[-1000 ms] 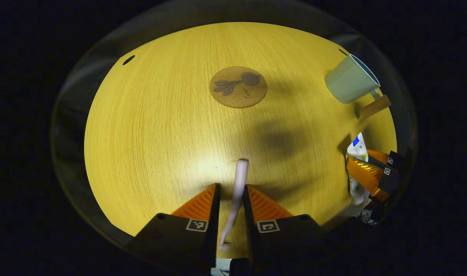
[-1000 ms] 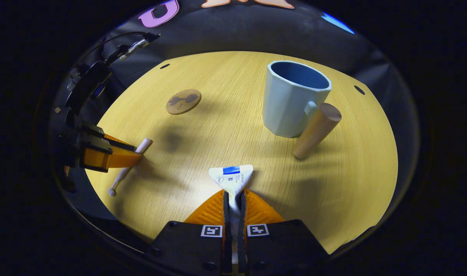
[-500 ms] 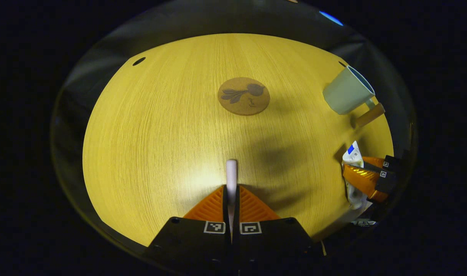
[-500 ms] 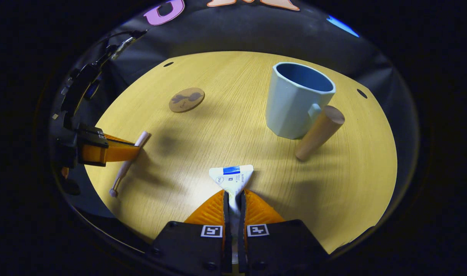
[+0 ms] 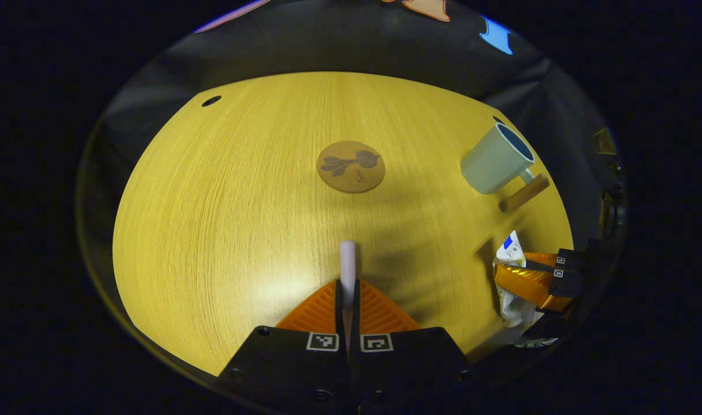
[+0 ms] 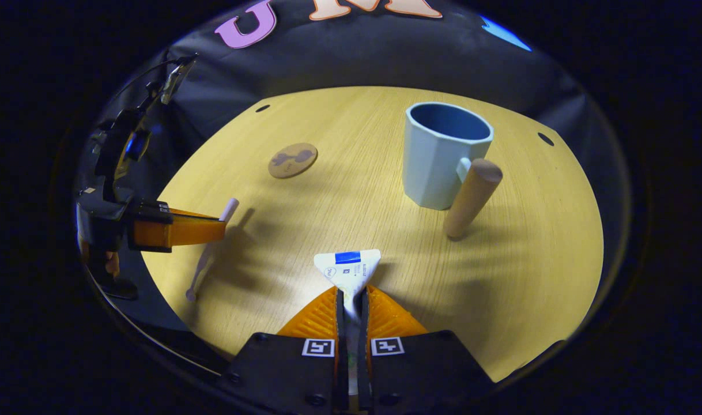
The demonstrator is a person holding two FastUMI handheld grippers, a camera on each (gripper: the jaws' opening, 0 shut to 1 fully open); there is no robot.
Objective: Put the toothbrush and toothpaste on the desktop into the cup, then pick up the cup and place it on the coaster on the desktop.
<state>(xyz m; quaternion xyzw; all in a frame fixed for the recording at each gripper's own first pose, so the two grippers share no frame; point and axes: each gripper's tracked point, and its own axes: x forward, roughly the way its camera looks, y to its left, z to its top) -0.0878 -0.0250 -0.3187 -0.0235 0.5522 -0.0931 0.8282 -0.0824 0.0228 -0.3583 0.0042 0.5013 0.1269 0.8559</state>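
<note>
My left gripper [image 5: 347, 288] is shut on the pale toothbrush [image 5: 347, 264], whose handle end sticks out past the orange fingers above the wooden table [image 5: 224, 202]. In the right gripper view that left gripper [image 6: 218, 229] holds the toothbrush [image 6: 229, 208] tilted, head end low over the table. My right gripper [image 6: 351, 295] is shut on the white toothpaste tube [image 6: 348, 266], its flat end pointing forward. The light blue cup [image 6: 440, 153] with a wooden handle [image 6: 472, 199] stands upright ahead of it. The round cork coaster [image 5: 351, 166] lies mid-table, far left in the right gripper view [image 6: 293, 159].
The cup [image 5: 495, 161] and the right gripper [image 5: 509, 274] with the tube [image 5: 509, 249] appear at the right edge of the left gripper view. Small dark holes [image 5: 211, 101] mark the table's far corners. The booth's black cloth rises behind the table.
The left gripper closed on the toothbrush and lifted it off the table. Both grippers have risen, so the table looks farther; the right one keeps its hold on the tube.
</note>
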